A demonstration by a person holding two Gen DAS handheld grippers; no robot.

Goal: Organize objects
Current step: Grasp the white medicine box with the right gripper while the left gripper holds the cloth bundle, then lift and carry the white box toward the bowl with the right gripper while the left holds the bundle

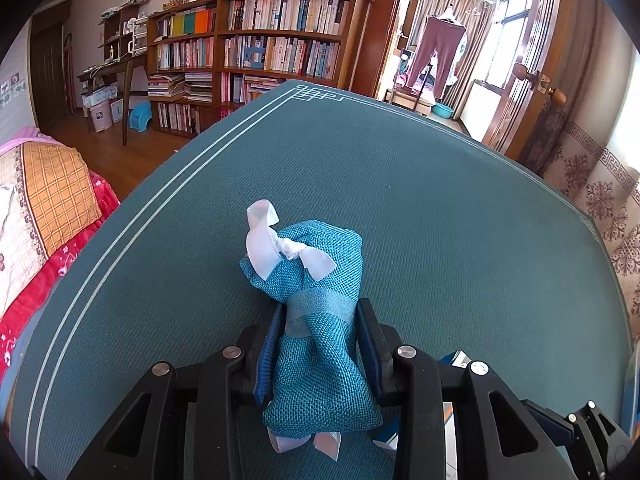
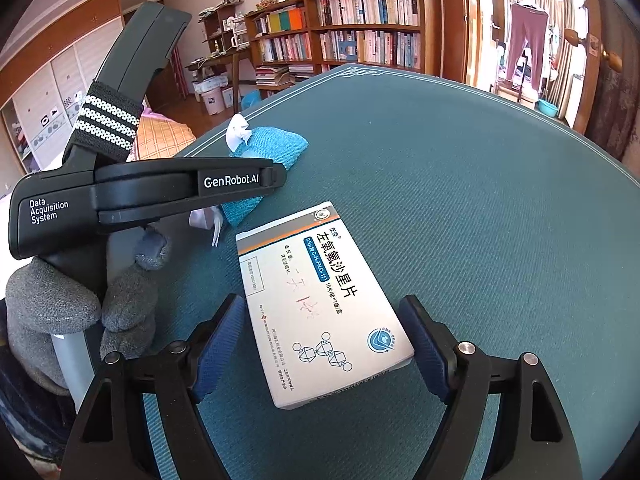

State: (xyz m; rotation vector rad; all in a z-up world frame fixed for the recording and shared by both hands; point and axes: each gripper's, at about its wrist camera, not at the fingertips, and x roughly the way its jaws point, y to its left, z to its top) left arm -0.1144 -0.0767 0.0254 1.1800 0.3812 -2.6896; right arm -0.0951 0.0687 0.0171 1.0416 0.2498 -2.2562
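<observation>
1. The pouch (image 1: 320, 320), teal woven cloth tied with a white ribbon (image 1: 276, 248), sits between the fingers of the left claw (image 1: 318, 344), which is clamped on its middle; its tied end points ahead of the claw, and its lower end hangs back toward the camera.
2. The box (image 2: 320, 304), a flat white medicine carton, lies on the bench (image 2: 500, 200) between the fingers of the right claw (image 2: 324, 344). That claw stands apart, one pad on each side of the box, with gaps showing, so it is not gripping.
3. From the right claw, the pouch is ahead and to the left, just past the far end of the box, behind the left claw's black body, which a grey-gloved hand (image 2: 80, 308) holds.
4. Progress, as a judgement: early. One thing is held and one straddled; no tray or bin shows, so the destination is unclear and both things remain to be placed.
5. The bench has a teal textured cover with pale border lines. Ahead of both claws stand bookshelves (image 1: 256, 44); a bed (image 1: 44, 208) lies left of the left claw, and a balcony doorway (image 1: 452, 48) opens ahead to its right.
</observation>
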